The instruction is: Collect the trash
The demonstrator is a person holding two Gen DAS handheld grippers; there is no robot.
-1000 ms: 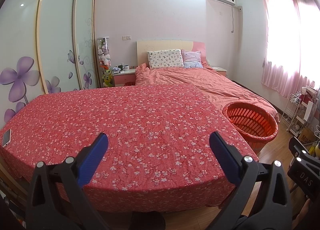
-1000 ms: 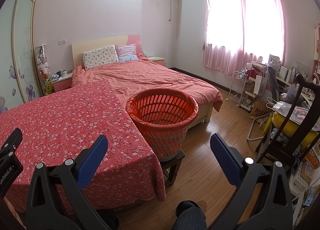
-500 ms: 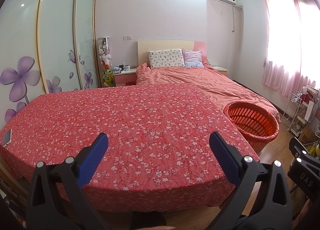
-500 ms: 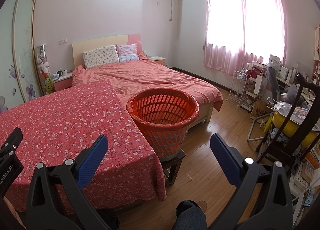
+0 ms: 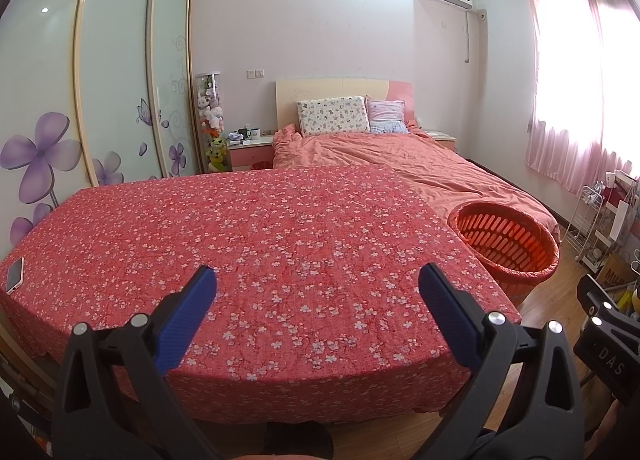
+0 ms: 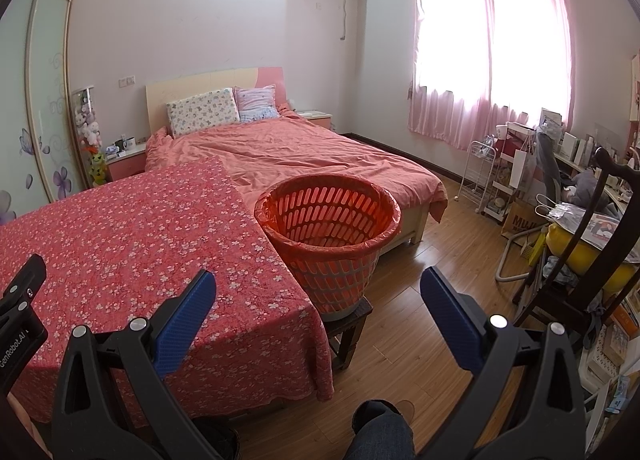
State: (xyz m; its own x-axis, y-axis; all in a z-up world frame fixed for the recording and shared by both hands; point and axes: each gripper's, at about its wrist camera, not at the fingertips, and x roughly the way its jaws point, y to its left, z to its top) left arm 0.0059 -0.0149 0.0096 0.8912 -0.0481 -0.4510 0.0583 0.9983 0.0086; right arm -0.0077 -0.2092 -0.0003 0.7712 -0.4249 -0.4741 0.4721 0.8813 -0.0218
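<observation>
Left-wrist view: we held the left tool (image 5: 316,292) spread and empty over the flowered desk (image 5: 260,236); a phone (image 5: 15,275) lay at the desk's left edge, the orange basket (image 5: 506,244) at centre right. Right-wrist view: our right tool (image 6: 318,294) was spread too, the basket (image 6: 328,227) on a stool (image 6: 350,330) mid-frame, just beside the desk (image 6: 132,227).

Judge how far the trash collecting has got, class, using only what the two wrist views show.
Done: cannot tell; no trash shows on the floral tablecloth, only a phone. In hand: nothing; left claw and right claw are open. Left: unclear; the lined orange basket shows nothing inside.
</observation>
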